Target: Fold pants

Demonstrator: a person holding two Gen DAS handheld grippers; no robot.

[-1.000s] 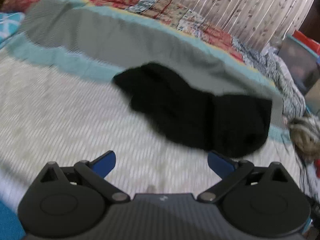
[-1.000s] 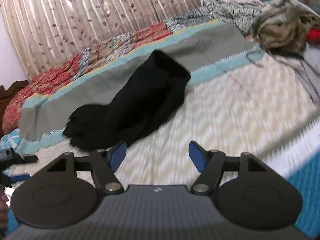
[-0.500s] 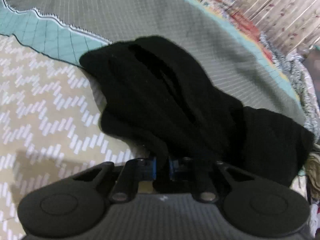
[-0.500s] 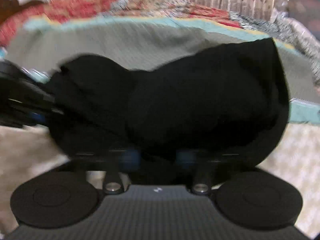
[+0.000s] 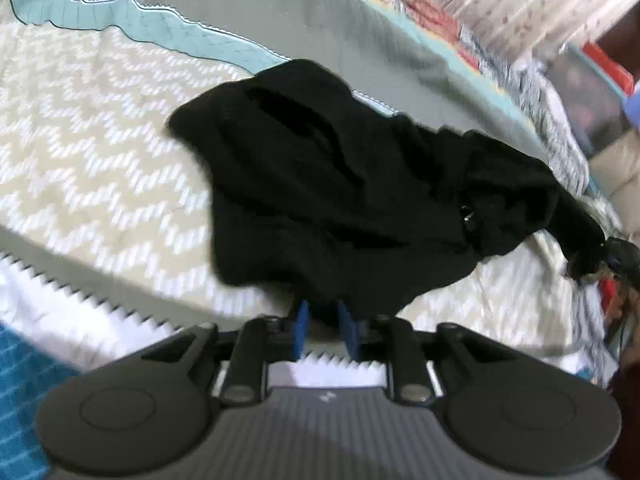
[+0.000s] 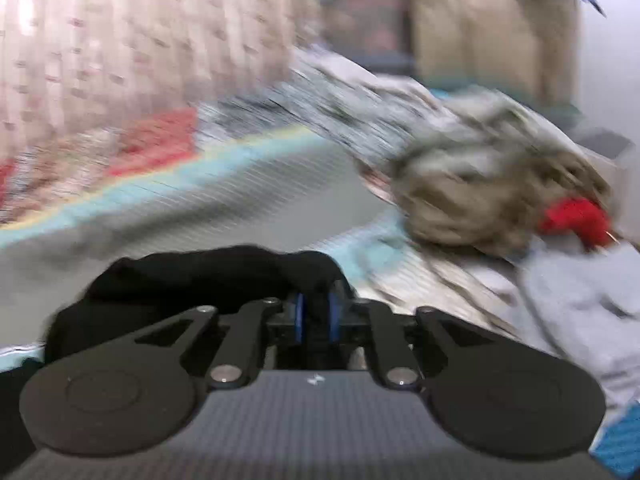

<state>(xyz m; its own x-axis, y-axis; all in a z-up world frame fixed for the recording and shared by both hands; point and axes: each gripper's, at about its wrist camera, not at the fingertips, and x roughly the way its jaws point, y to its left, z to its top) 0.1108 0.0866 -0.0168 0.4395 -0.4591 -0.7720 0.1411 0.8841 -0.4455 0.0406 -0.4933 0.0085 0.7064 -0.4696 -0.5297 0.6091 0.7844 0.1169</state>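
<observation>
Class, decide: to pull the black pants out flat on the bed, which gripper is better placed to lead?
Probably right. The right gripper pinches the black pants at their far end, while the left gripper anchors the near edge.

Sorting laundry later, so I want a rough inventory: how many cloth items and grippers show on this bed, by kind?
Black pants: 1
Tan crumpled garment: 1
Red cloth: 1
Pale grey garment: 1
Quilt: 1
Hand-held grippers, left hand-held gripper and right hand-held gripper, each clamped on the pants: 2
Total: 7
</observation>
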